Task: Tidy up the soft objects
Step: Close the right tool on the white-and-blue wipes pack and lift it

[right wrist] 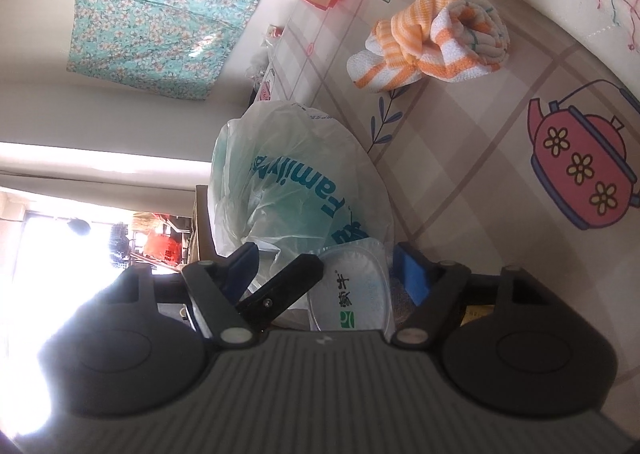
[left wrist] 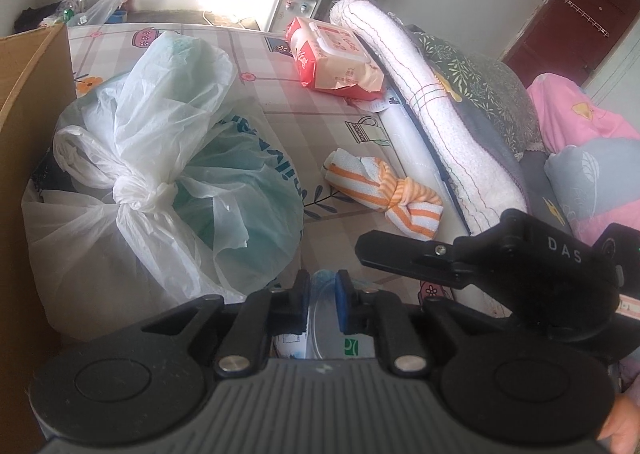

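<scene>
A clear soft pouch [left wrist: 325, 328] with a green logo is pinched between the blue pads of the left hand-held gripper [left wrist: 324, 304], low beside a knotted white bag [left wrist: 160, 190] on the patterned surface [left wrist: 332, 230]. The right hand-held gripper [right wrist: 326, 272] is held wide around the same pouch.

left gripper [left wrist: 324, 304]: black linkage arms, blue pads, round silver pivot pins, two round black housings, grey ribbed body with a small white mark
right gripper [right wrist: 324, 274]: same build; black arms, blue pads, silver pins, grey ribbed body with white mark
right gripper, seen from left wrist: black finger with one small screw, white letters "DAS" on the housing
hand [left wrist: 622, 428]: bare part at frame edge, no sleeve visible
</scene>
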`<state>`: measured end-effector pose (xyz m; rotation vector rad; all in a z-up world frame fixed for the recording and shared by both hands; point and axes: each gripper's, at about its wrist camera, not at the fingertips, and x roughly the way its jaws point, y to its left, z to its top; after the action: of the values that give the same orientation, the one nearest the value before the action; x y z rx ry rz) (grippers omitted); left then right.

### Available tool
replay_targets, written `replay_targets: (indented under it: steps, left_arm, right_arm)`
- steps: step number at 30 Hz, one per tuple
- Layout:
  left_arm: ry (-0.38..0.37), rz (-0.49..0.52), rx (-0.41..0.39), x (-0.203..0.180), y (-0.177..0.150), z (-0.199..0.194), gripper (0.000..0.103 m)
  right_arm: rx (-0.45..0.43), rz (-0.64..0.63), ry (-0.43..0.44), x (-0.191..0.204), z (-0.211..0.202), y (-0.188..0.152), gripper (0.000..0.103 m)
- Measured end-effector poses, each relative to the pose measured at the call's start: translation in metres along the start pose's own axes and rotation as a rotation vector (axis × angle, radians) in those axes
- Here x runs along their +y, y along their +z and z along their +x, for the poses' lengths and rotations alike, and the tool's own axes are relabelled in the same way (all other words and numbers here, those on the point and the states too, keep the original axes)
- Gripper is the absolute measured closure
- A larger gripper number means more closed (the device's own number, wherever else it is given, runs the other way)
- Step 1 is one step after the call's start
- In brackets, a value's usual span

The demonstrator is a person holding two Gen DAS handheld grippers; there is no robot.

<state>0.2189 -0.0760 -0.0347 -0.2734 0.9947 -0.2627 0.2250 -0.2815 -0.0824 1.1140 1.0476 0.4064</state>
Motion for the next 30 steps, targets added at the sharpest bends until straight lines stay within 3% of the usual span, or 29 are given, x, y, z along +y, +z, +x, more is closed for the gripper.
replay_targets:
  steps: [2,6,14,23,30]
  left_arm:
    - [0.008,0.004,0.004,0.001,0.000,-0.001,0.081]
    - [0.029,0.007,0.017,0.002,-0.002,-0.002,0.079]
    - [0.020,-0.052,0.028,0.009,-0.003,-0.004,0.081]
    - [-0.044,-0.072,0.039,0.015,-0.008,-0.014,0.081]
    - [-0.036,-0.060,0.042,0.020,-0.015,-0.015,0.081]
  right_arm:
    - [-0.004,-0.005,0.000,0.001,0.000,-0.002,0.033]
    - [-0.010,-0.020,0.006,0.001,-0.002,-0.006,0.048]
    - [-0.032,-0.039,-0.013,0.001,-0.004,-0.016,0.066]
    - [-0.058,-0.020,-0.010,-0.001,-0.011,-0.021,0.067]
    - [-0.055,-0.017,-0.025,-0.008,-0.008,-0.032,0.070]
